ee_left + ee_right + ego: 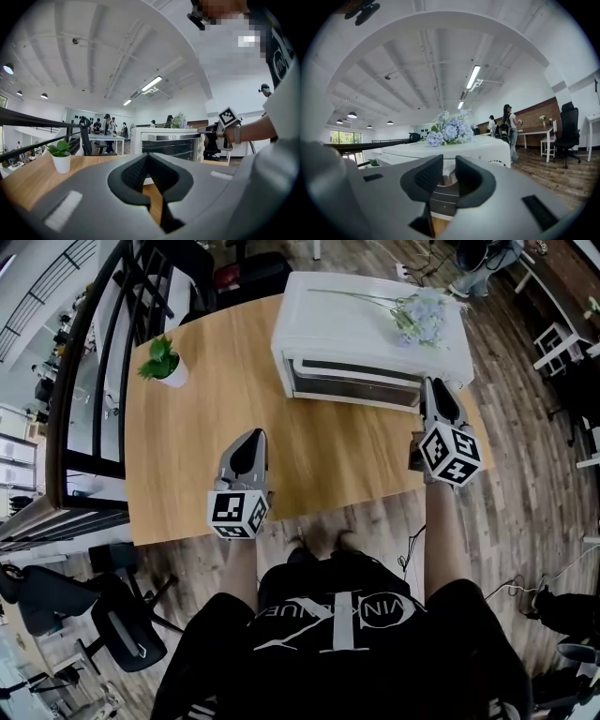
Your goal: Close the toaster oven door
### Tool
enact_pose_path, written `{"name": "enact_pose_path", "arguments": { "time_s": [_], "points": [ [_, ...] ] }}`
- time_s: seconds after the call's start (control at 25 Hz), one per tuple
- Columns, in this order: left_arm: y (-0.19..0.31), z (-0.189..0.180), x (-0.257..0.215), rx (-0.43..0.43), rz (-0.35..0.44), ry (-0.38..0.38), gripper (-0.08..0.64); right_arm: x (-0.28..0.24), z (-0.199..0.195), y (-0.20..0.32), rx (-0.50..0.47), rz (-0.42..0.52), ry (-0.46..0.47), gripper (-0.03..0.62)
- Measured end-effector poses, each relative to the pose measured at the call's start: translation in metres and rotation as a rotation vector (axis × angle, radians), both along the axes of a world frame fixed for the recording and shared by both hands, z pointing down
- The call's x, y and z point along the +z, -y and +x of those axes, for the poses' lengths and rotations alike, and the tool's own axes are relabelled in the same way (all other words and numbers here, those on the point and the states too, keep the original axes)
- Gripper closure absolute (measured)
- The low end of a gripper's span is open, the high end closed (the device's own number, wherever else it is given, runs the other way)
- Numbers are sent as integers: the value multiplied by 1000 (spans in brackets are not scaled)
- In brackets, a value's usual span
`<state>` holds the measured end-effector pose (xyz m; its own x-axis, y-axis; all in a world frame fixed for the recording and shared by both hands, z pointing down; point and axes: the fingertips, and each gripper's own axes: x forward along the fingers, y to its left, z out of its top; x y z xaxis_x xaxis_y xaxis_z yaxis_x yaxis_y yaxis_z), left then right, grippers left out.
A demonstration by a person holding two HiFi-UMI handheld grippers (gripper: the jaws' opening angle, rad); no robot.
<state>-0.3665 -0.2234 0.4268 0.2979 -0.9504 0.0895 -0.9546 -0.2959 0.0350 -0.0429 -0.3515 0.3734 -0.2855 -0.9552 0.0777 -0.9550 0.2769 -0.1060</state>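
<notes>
The wooden table (pixel 187 456) carries the white toaster oven (pixel 328 320) on its far right part, a spray of artificial flowers (pixel 422 317) lying on its top. The oven's long axis runs left to right across the table, slightly skewed, and its front faces the person. The glass door (pixel 352 382) stands upright against that front, long edge horizontal. It looks shut or all but shut, so at most a last press seems left.

The right gripper (pixel 437 395) sits at the oven's front right corner, jaws a narrow gap apart. The end of the chrome door handle (pixel 449 179) shows just beyond that gap, not clamped. The left gripper (pixel 249 442) hangs over bare table well short of the oven, jaws together on nothing.
</notes>
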Motion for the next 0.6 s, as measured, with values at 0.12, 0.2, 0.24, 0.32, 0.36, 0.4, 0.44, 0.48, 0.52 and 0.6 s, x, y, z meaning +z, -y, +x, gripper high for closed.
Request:
{"name": "enact_pose_path", "arguments": {
  "time_s": [0.12, 0.2, 0.24, 0.32, 0.36, 0.4, 0.44, 0.48, 0.52, 0.6],
  "points": [
    [-1, -5, -3, -14, 3, -1, 549, -4, -1, -1, -4, 18, -12, 503],
    [-2, -6, -5, -18, 8, -2, 549, -9, -4, -3, -18, 39, -21, 504],
    [-3, -6, -5, -20, 10, -1, 550, -11, -6, -4, -26, 46, -25, 505],
    [-4, -7, -6, -22, 11, 1, 549, -14, -10, -5, -38, 52, -30, 505],
    [-4, -7, -6, -22, 13, 1, 549, -14, -11, -6, -42, 53, -30, 506],
    [-4, -6, -6, -22, 14, 1, 549, -14, -12, -7, -45, 54, -30, 508],
    [-4, -6, -6, -22, 15, 0, 549, -14, -12, -8, -47, 54, -31, 511],
    [-4, -6, -6, -22, 16, -1, 550, -13, -12, -10, -50, 54, -33, 514],
    [-4, -5, -6, -21, 19, -3, 549, -13, -12, -12, -52, 53, -36, 518],
    [-4, -4, -8, -18, 25, -6, 550, -13, -10, -17, -55, 52, -42, 526]
  ]
}}
